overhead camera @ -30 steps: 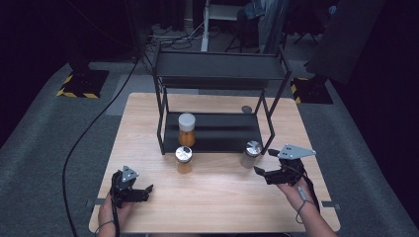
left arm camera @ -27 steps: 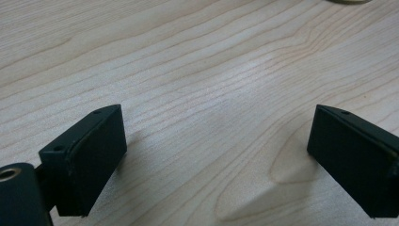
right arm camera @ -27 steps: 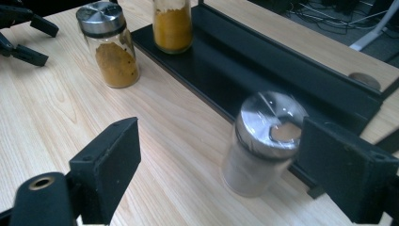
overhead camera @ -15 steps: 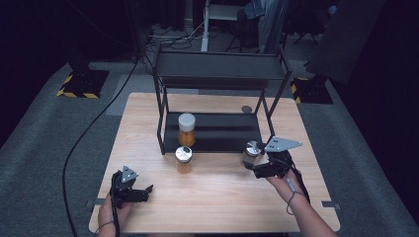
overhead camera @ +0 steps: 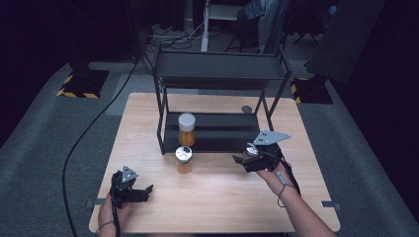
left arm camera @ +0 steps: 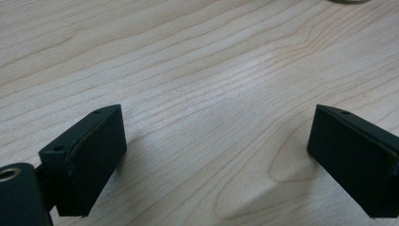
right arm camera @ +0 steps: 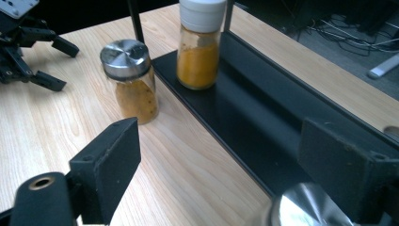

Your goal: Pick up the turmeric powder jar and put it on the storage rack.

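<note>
Sliding left across the surface [overhead camera: 217, 197], the right claw [overhead camera: 245, 160] had reached the silver-capped jar [right arm camera: 301, 207], jaws open, gripping nothing.

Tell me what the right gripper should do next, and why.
Probably ease the right gripper down around the metal-lidded jar just below it, then close. Its jaws stand open with nothing between them, and that jar's lid sits right beside the jaw nearest the shelf.

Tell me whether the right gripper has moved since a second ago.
Yes. In the high view the right gripper has shifted left and slightly up the picture, closing in on the shelf rack's front edge and the silver-lidded jar there.
</note>
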Demonstrator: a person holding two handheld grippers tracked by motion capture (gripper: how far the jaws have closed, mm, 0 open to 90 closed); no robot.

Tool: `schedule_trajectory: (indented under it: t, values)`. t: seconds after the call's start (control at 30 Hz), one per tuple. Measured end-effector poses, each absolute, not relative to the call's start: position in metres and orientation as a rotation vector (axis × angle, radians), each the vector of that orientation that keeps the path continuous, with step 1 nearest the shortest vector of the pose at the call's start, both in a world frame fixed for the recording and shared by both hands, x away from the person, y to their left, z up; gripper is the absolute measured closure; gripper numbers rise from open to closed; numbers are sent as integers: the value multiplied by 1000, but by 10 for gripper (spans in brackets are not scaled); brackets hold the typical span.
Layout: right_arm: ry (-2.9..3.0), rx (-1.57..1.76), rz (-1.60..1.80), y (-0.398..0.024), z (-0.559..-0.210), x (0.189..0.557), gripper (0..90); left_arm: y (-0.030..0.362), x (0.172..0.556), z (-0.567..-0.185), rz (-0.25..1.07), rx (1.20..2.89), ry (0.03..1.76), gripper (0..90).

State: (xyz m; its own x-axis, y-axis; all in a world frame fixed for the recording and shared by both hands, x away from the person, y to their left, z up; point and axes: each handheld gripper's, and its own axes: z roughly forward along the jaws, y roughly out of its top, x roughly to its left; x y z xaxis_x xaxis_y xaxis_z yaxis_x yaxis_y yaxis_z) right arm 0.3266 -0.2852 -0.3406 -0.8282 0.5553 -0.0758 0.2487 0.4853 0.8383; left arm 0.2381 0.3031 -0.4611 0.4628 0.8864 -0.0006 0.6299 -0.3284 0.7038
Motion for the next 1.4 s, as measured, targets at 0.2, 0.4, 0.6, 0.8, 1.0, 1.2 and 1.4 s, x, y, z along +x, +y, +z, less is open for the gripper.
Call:
schedule_trajectory:
  t: [0.2,0.4,0.6,0.8,1.0,1.2,1.4]
  values:
    - [2411,662,1278,-273,-340,333,138,303,238,-461,517,2072,1257,53]
    - [2420,650,1285,-264,-341,337,138,303,238,-461,517,2072,1257,53]
    - [2429,634,1287,-256,-341,340,138,303,238,-461,517,2071,1257,53]
    - [2432,625,1297,-248,-341,343,138,302,238,-461,520,2070,1262,53]
    - [2449,615,1299,-237,-344,347,138,302,238,-461,520,2070,1262,53]
    - [2462,599,1306,-226,-346,351,138,302,238,-461,520,2070,1262,53]
    - [2469,580,1317,-215,-347,354,138,302,238,-461,520,2069,1263,53]
